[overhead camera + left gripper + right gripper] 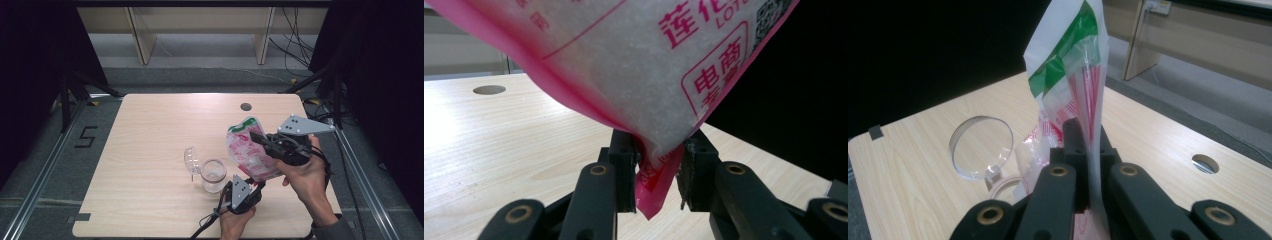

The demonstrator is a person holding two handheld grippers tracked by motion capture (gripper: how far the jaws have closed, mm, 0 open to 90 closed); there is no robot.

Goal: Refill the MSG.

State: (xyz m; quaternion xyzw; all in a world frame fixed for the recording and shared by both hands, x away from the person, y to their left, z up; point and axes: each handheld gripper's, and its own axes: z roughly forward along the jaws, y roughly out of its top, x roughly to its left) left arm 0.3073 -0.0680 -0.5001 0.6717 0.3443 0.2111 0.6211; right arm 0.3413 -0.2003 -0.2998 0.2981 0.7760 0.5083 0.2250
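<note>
One soft pink-and-white plastic pouch (248, 150) of white granules hangs above the table's (150, 150) near right corner, its lower corner pinched by the left gripper (259, 184), its top film clamped by the right gripper (256, 136), beside a clear glass jar (214, 175) with hinged round lid (190, 159).

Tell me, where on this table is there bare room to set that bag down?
Bare wood lies left of the open glass jar out to the table edge, and across the far side around the round hole. The near right is crowded: jar, bag, both grippers.
</note>
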